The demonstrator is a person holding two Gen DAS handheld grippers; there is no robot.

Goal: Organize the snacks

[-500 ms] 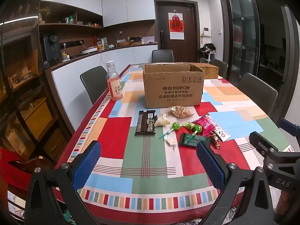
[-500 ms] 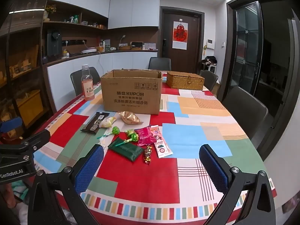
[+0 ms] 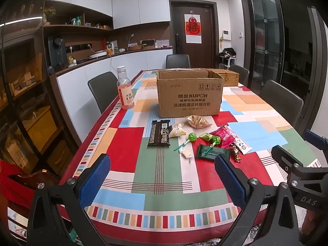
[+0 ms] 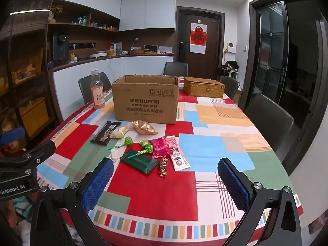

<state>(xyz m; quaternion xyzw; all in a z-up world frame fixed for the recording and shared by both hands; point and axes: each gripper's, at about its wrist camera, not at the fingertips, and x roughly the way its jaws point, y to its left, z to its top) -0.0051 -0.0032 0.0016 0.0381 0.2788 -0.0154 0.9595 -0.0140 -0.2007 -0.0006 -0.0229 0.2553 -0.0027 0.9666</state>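
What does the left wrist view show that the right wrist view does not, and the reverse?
Only the left wrist view shows the right gripper at its edge. Only the right wrist view shows the left gripper and the whole wicker basket, which the other view mostly hides. Both show the cardboard box, the pink bottle and the snacks on the table.
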